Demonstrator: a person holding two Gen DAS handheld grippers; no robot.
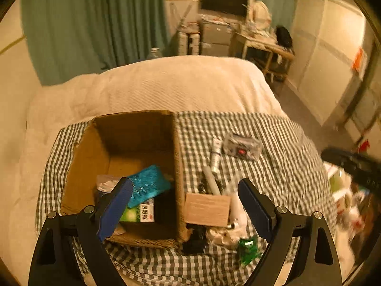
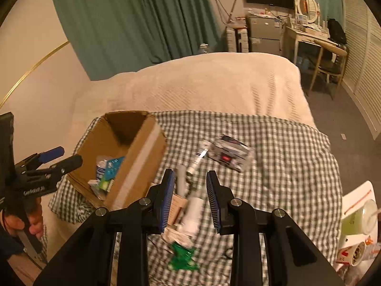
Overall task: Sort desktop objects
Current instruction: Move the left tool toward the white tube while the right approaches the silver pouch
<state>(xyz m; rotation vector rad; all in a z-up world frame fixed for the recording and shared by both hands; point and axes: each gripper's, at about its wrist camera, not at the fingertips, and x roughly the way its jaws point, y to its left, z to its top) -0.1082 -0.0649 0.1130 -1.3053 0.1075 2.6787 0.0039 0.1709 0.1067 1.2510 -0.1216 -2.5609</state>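
Your left gripper (image 1: 185, 205) gapes wide and empty over the cardboard box (image 1: 133, 128), likely post-drop. Your right gripper (image 2: 190, 197), partly open, holds nothing above the white bottle (image 2: 194, 212). Unsorted clutter lies at the box's 3 o'clock.

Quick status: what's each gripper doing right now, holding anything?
Left gripper: wide open, holding nothing, above the box edge.
Right gripper: partly open, nothing gripped, above the clutter on the checked cloth.
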